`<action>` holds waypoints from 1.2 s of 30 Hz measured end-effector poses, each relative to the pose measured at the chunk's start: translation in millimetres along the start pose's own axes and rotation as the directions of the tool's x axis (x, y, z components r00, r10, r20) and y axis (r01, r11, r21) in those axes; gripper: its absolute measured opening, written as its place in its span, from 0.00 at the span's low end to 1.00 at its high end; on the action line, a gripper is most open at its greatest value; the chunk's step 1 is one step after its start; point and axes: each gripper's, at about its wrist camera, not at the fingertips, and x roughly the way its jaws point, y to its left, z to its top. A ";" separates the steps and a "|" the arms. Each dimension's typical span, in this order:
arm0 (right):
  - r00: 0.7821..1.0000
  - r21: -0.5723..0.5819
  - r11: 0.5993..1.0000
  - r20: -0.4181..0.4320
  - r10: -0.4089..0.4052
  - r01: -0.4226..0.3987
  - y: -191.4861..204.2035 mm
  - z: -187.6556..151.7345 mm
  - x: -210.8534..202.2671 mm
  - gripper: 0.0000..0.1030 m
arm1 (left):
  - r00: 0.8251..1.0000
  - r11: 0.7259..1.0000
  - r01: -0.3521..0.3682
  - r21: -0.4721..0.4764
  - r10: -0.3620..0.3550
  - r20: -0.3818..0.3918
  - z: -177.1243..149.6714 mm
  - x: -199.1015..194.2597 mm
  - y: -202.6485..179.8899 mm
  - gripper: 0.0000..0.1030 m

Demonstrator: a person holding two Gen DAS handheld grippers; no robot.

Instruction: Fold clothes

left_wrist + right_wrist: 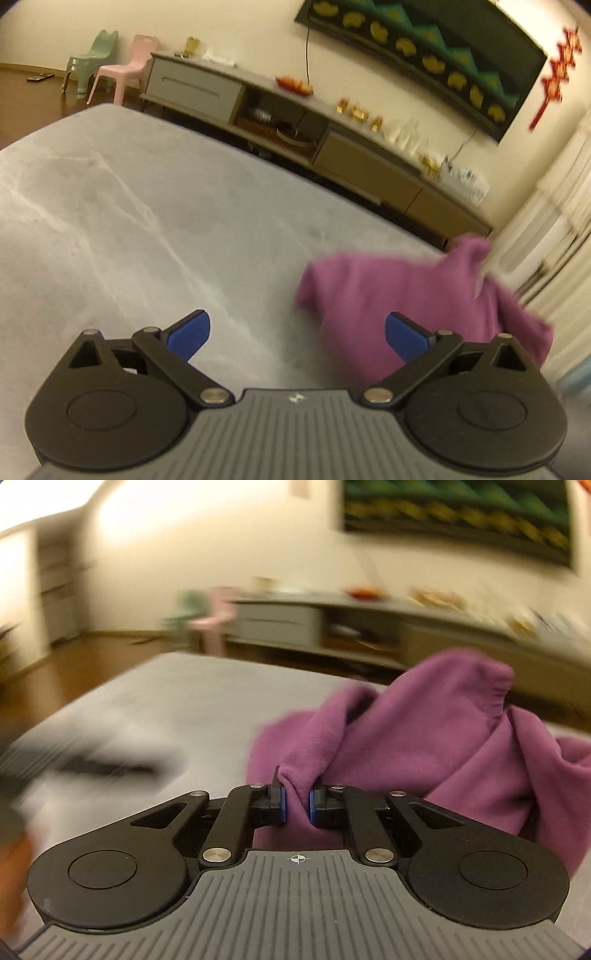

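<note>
1. Purple garment [424, 738]: soft knit fabric, bunched and partly lifted off the grey table [129, 221]; it sits toward the table's right side, its folds rising into a peak
2. Right gripper [295, 805]: blue-padded fingers [282, 805] pinched together on a fold of the garment's near edge, cloth squeezed between them
3. Left gripper [297, 336]: blue fingers [190, 334] spread wide with nothing between them, held above bare tabletop just left of the garment [406, 291]
4. Grey sideboard [295, 122]: low unit along the cream wall beyond the table, small gold and orange items on top
5. Pink chair [125, 70] and green chair [92, 55]: side by side at the sideboard's left end
6. Dark patterned wall hanging [424, 48]: mounted above the sideboard
</note>
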 end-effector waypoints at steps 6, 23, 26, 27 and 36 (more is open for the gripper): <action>0.988 -0.207 0.969 -0.094 0.119 -0.136 52.3 -39.8 -10.3 0.30 | 0.990 0.992 0.096 0.078 -0.087 -0.111 -17.1 20.0 -14.7 1.00; 0.972 0.320 0.918 -0.042 -0.231 0.233 -67.9 3.1 -27.8 0.08 | 0.981 0.947 0.143 0.288 -0.175 0.088 -17.9 11.6 -45.8 0.09; 0.950 0.378 0.884 0.033 -0.309 0.275 -83.0 12.7 -58.8 0.08 | 0.926 0.970 0.169 0.172 -0.216 0.310 10.1 -53.7 -27.8 0.10; 0.932 0.354 0.886 0.089 -0.350 0.299 -76.6 17.2 -80.3 0.08 | 0.906 0.972 0.181 0.152 -0.225 0.358 13.3 -70.4 -23.3 0.11; 0.948 0.230 0.923 -0.157 -0.278 0.309 -31.6 -50.9 -78.0 0.47 | 0.989 0.996 0.089 0.000 -0.088 -0.122 -47.0 -13.1 0.0 0.17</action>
